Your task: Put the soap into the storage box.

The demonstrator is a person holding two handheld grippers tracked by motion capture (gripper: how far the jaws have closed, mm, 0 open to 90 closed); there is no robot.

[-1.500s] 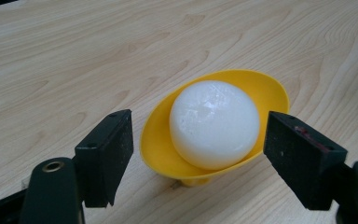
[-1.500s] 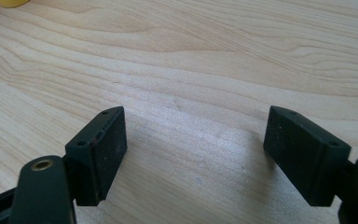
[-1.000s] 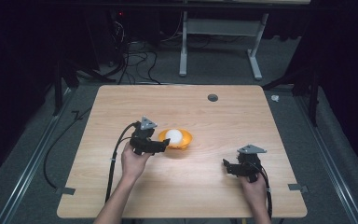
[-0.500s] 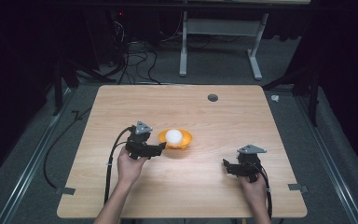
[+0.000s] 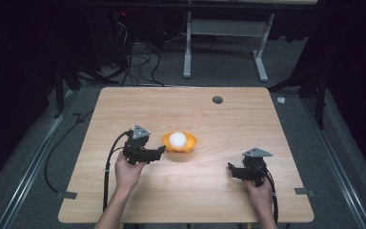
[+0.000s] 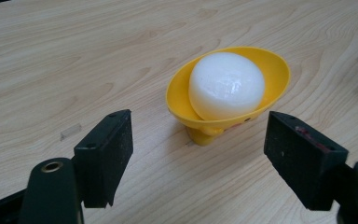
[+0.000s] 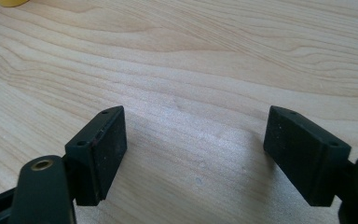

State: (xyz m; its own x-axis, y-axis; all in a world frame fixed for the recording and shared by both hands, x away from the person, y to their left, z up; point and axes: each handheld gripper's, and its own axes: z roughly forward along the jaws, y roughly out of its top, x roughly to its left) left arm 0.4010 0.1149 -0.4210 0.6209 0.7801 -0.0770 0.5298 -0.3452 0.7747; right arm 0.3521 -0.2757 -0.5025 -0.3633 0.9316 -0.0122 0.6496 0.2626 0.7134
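I am seeing bare table (image 5: 228, 119) lying open on every side of the yellow cup (image 5: 179, 142), which is standing alone with the white ball (image 5: 177, 139) sitting in it. My left gripper (image 5: 160, 151) is facing it with jaws spread, nothing lying between them and the cup. My right gripper (image 5: 230, 169) is pointing across bare wood, well apart. Only a small dark hole (image 5: 217, 99) is marking the far side.

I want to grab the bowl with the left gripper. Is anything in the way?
No. In the left gripper view, just bare table lies between the open left gripper and the yellow bowl with its white ball.
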